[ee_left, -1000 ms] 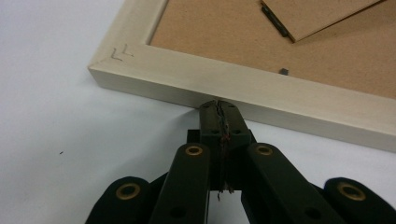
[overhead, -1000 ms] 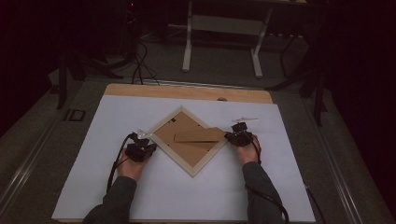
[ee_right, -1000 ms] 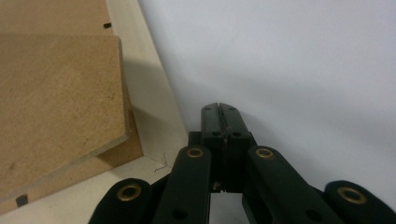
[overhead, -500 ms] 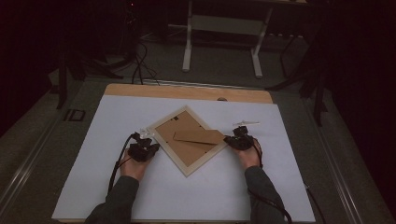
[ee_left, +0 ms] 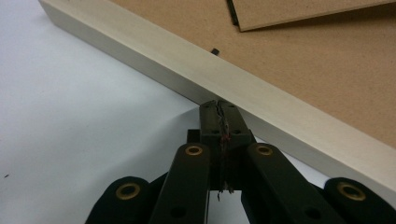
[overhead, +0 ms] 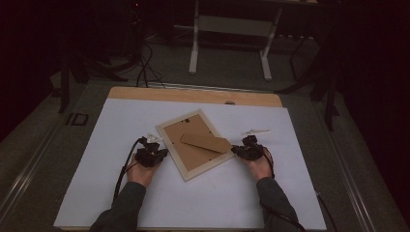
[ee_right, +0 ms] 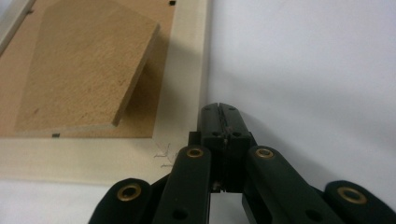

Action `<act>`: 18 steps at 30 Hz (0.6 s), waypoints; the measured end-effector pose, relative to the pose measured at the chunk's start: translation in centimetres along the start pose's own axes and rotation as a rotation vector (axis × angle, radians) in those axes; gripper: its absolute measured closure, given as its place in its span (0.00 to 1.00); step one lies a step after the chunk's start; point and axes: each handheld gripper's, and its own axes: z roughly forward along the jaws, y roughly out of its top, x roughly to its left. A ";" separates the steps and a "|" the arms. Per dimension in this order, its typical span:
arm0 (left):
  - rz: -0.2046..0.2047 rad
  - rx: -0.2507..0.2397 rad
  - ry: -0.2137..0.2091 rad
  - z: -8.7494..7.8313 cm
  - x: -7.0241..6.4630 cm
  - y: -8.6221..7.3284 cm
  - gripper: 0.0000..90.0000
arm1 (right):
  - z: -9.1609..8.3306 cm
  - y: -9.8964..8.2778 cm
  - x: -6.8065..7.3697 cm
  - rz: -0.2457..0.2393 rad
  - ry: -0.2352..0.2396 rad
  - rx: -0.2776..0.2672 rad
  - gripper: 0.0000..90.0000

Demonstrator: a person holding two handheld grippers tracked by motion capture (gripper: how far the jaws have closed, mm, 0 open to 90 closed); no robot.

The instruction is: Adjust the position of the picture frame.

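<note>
The pale wooden picture frame (overhead: 192, 143) lay face-down, brown backing up, mid white worktop (overhead: 96, 159). Left gripper (overhead: 157, 155) nudged its rail, jaws closed, empty; right gripper (overhead: 240, 151) likewise. Looked light, stiff, probably glass inside, so I'd grab the rails.

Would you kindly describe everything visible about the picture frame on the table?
The picture frame lies face down and turned diagonally on the white table. Its border looks like pale unpainted wood, around a brown fibreboard back with small black clips. A brown fibreboard stand is hinged to the back, its free end lifted slightly. The shut left tool butts against one edge; the shut right tool sits at the opposite corner.
</note>
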 end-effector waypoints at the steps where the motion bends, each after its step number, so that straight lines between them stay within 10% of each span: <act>1: -0.001 -0.001 -0.001 0.0 0.0 0.0 1.00 | -0.1 -0.1 0.1 -0.006 0.003 0.002 1.00; 18: -0.001 0.007 -0.022 0.2 -0.2 0.2 1.00 | -1.2 -1.6 1.7 -0.060 0.042 0.026 1.00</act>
